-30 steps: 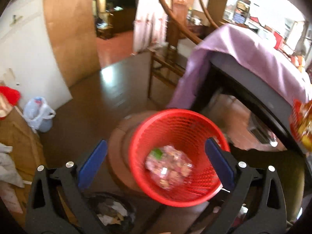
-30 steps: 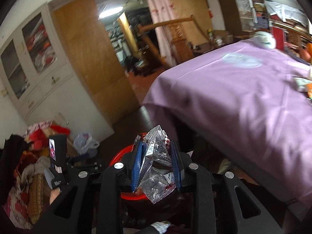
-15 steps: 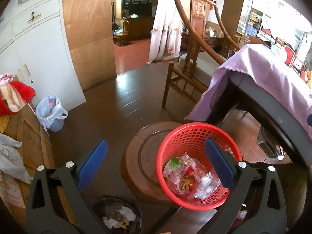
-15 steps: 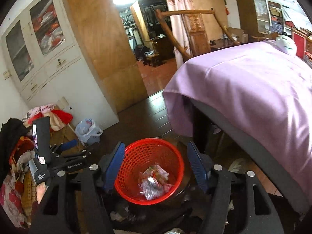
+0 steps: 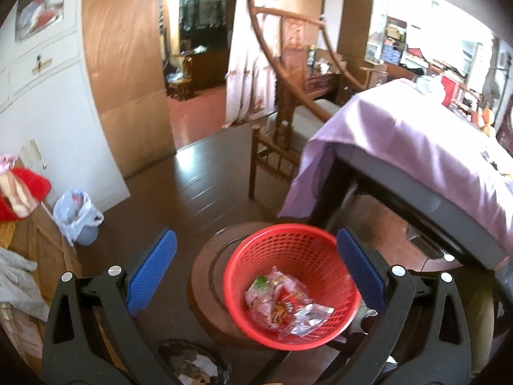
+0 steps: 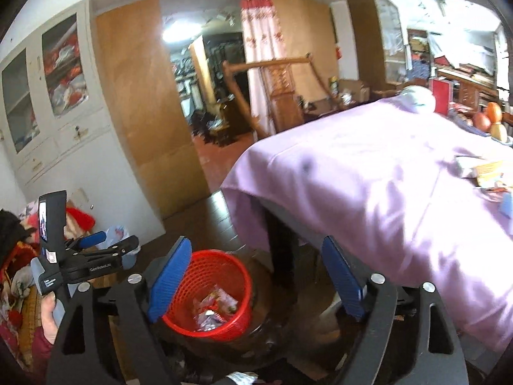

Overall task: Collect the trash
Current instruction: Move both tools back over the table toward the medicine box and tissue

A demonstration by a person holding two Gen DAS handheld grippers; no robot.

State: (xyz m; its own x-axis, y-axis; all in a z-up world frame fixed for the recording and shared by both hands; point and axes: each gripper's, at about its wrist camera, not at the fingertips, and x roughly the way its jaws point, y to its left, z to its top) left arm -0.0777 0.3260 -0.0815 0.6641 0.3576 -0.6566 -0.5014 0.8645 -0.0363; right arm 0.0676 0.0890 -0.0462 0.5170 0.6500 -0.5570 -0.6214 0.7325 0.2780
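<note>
Blue-padded and empty, the right gripper (image 6: 256,279) is spreading its jaws with nothing between them. At its seven o'clock, just below, the red basket (image 6: 208,292) is sitting on a round wooden stool (image 5: 208,276), crinkled wrappers (image 5: 282,304) lying inside. The left gripper (image 5: 256,272) is hanging wide open too, holding nothing. Farther off at two o'clock, more packets (image 6: 484,170) are waiting on the purple tablecloth (image 6: 368,173), nearer the right hand, so that reach probably comes next.
</note>
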